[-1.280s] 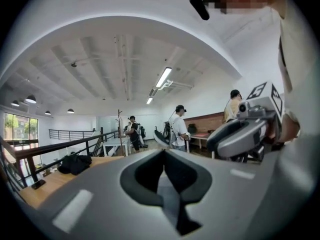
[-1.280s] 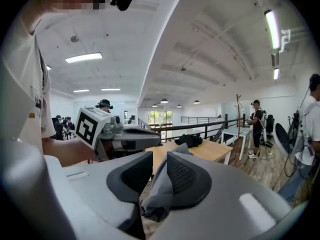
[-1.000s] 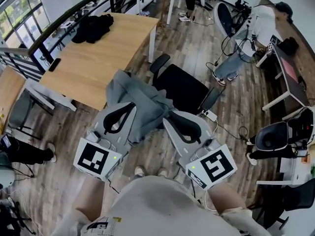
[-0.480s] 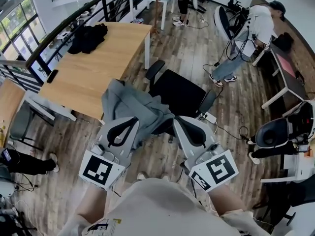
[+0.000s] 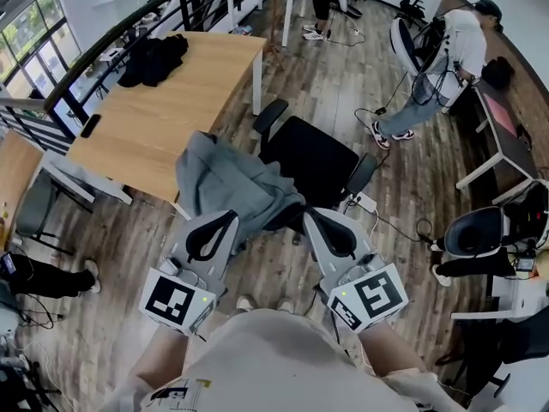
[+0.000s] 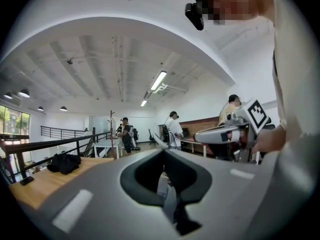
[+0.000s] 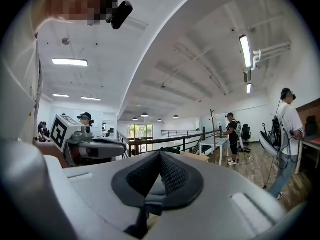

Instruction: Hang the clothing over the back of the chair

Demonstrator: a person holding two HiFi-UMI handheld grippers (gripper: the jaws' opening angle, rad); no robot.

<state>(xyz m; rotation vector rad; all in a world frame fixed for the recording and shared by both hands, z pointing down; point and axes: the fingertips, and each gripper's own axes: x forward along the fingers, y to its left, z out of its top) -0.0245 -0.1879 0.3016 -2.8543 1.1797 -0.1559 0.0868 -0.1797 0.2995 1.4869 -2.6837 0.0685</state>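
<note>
**Q:** Where does the garment lie?

**A:** The grey garment [image 5: 227,187] is draped over the near side of the black chair [image 5: 317,157] and hides its back. The seat and both armrests show bare beyond it. The chair stands just beside a corner of the wooden table [image 5: 163,101].

**Q:** How do the two tongs stand?

**A:** Left gripper [image 5: 233,218]: the jaws are closed tip to tip on the garment's near edge. The left gripper view shows grey cloth folded in the gap between the pads. Right gripper [image 5: 307,215]: the jaws are likewise closed, with the tips at the garment's right edge and pale cloth caught between them. The two grippers are held side by side, both pointing toward the chair
</note>
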